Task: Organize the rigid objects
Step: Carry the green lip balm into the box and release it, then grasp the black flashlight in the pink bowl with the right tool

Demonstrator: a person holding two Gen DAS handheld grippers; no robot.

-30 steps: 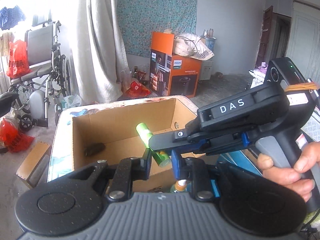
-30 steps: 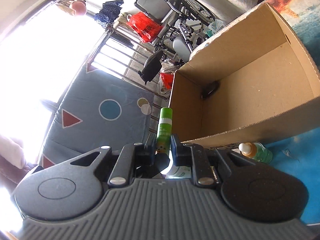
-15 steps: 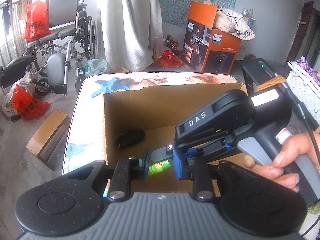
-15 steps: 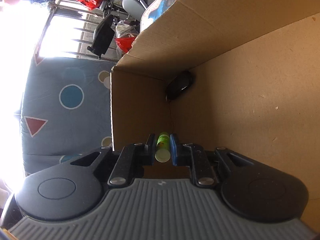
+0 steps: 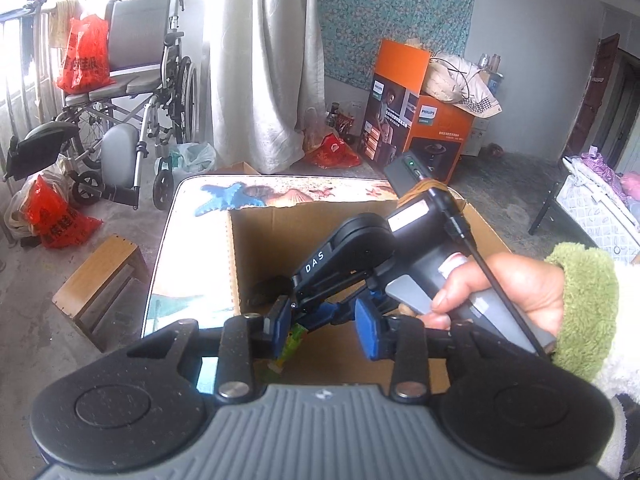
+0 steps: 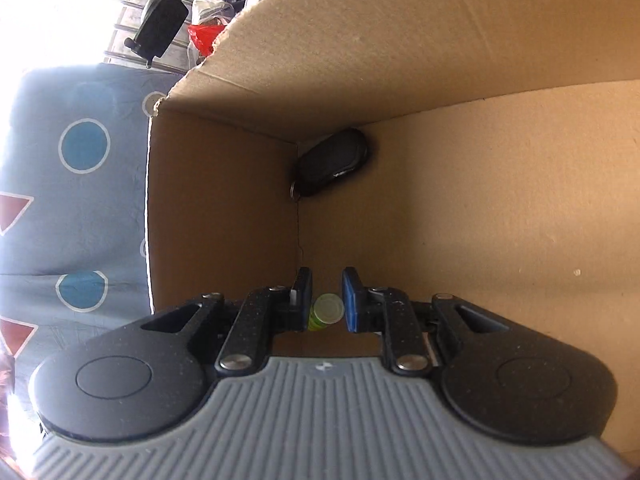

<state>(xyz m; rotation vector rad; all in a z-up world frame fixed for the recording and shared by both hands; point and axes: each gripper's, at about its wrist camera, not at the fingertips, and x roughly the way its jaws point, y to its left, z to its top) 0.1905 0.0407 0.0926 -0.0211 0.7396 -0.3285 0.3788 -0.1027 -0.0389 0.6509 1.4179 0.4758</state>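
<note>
The right gripper reaches down into the open cardboard box, close to one inner corner. Its jaws are pinched on a small green tube, which sits between the two pads just above the box floor. In the right wrist view the tube points almost straight at the camera, so its round pale cap faces the lens. A black key fob lies on the box floor in that same corner, further in than the tube and apart from it.

The left gripper hovers over the near edge of the box, aimed down into it. Its jaws have just been opening and now stand spread. The pads press on nothing. The tip of the right gripper and the tube's green body show through the gap, further into the box. The tube is just beside the left finger; whether they touch I cannot tell.

A hand in a fuzzy green cuff holds the right gripper's handle above the right side of the box.

The box stands on a table with a seashell-print cover. Left of the box a low wooden stool stands on the floor. Beyond the box are a wheelchair, a pale curtain and an orange carton.
</note>
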